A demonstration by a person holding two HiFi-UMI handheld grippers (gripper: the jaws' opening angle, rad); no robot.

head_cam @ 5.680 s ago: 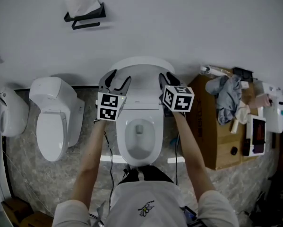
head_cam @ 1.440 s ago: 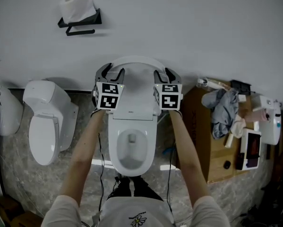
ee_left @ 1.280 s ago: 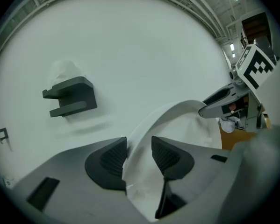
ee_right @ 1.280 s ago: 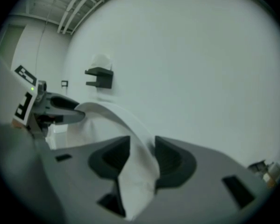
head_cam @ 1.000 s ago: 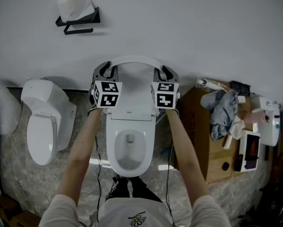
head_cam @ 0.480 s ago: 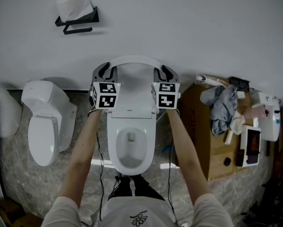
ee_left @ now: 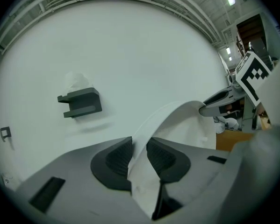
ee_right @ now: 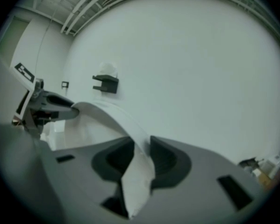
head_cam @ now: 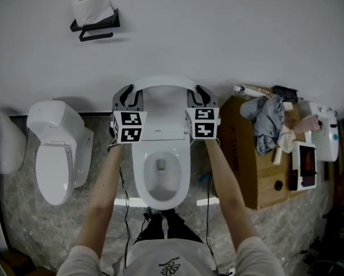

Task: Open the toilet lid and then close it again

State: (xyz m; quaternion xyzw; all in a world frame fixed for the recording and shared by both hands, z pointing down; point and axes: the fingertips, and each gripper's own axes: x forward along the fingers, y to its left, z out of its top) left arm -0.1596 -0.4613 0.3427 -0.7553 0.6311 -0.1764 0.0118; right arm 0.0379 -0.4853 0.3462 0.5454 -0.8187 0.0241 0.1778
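The white toilet lid [head_cam: 163,109] stands raised over the open toilet bowl [head_cam: 160,174], close to the wall. My left gripper [head_cam: 130,94] holds the lid's left rim, and my right gripper [head_cam: 201,94] holds its right rim. In the left gripper view the thin lid edge [ee_left: 170,120] runs between the dark pads of the left gripper [ee_left: 139,155]; its jaws are opening, though the pads still touch the edge. The right gripper view shows the lid edge [ee_right: 112,114] pinched in the right gripper [ee_right: 140,157].
A second white toilet [head_cam: 57,151] stands to the left. A toilet roll holder [head_cam: 95,17] hangs on the wall above it. On the right is a cardboard box [head_cam: 258,171] with clothes and small items on top. Cables lie on the floor by my feet.
Both grippers have come toward me with the lid's rim between them, and the lid's top now stands a little off the wall.
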